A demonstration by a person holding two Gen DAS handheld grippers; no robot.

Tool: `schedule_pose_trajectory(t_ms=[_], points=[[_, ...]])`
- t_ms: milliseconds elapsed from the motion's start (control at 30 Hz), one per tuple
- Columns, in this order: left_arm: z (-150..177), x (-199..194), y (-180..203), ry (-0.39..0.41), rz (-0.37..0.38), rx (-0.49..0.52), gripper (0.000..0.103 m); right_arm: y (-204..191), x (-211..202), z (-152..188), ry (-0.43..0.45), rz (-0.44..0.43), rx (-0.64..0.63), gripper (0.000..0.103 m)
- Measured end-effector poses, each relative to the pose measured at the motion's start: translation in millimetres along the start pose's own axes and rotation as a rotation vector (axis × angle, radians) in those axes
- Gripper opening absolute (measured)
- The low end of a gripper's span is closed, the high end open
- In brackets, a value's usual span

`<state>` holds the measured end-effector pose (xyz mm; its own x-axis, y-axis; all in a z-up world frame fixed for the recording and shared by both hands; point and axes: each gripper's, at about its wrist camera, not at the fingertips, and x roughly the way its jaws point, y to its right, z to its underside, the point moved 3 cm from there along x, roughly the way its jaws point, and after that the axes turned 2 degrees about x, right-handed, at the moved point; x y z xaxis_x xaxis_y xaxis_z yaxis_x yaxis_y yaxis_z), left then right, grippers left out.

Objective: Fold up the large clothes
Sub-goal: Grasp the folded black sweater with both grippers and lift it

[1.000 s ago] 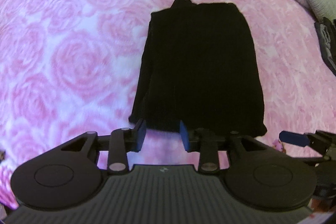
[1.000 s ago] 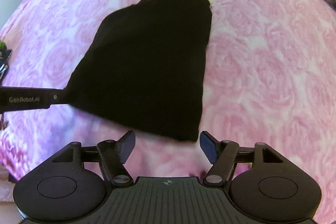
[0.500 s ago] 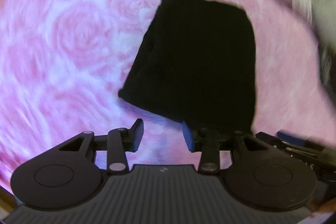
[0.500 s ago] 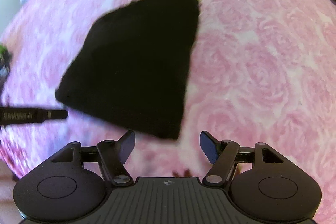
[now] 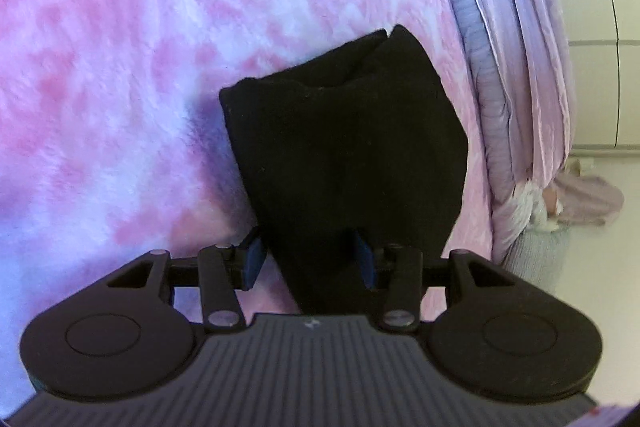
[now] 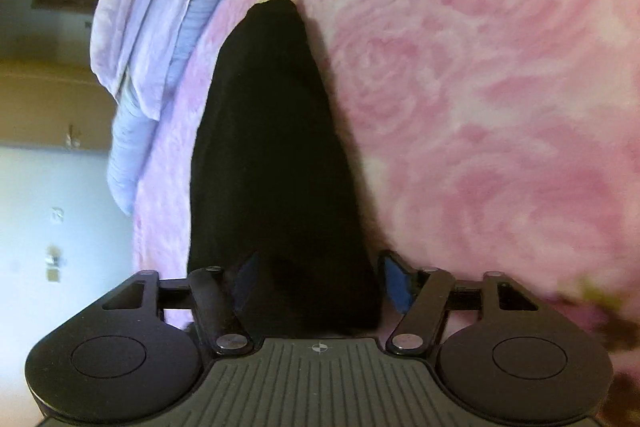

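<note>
Straddling the near edge of the black garment (image 5: 348, 155) with both grippers, you have come right down onto the cloth, where a second ago you hung back above it with its near hem clear of the pads. The garment, already folded into a compact dark slab, lies on the pink rose-patterned blanket (image 5: 120, 67) of the bed, and both views have rolled over, so the bed now runs up the frame.

Your left gripper (image 5: 310, 261) has cloth between its jaws, which are opening. Its blue pads (image 5: 253, 259) stand a little off the fabric on the one side I can judge, so I read it as released around the hem, not clamped. Your right gripper (image 6: 320, 281) has narrowed from its wide stance and its jaws are closing with the hem between them. A gap shows at the far pad, so it has not bitten yet. Judged from this, you are setting up the pinch for the next fold, and the grip is unfinished on both sides.

The left wrist view shows the garment's far end, with layered edges and a dip in the top fold, plus the lilac bedding (image 5: 516, 75) and a pale wall beyond. The right wrist view shows the garment (image 6: 272, 155) foreshortened into a narrow wedge, hiding those layers, with the lilac bedding (image 6: 160, 27) at left.
</note>
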<state>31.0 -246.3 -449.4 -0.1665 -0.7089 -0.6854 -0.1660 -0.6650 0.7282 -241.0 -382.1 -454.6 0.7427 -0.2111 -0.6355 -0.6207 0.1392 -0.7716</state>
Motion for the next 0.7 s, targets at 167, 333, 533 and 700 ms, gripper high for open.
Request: schedule_pose_trajectory(t_ms=[167, 333, 533, 700], points=[[-11, 1, 4, 0.005, 0.026, 0.011, 0.013, 2, 3, 4, 0.012, -0.012, 0.032, 0.017], [-40, -35, 14, 0.059, -0.003, 0.157, 0.011, -19, -2, 52, -0.032, -0.072, 0.122, 0.012], [-71, -40, 12, 0.037, -0.102, 0.316, 0.015, -39, 37, 86, -0.207, -0.037, 0.114, 0.03], [-63, -50, -4, 0.028, -0.08, 0.265, 0.032, -30, 10, 19, -0.131, 0.049, -0.033, 0.066]])
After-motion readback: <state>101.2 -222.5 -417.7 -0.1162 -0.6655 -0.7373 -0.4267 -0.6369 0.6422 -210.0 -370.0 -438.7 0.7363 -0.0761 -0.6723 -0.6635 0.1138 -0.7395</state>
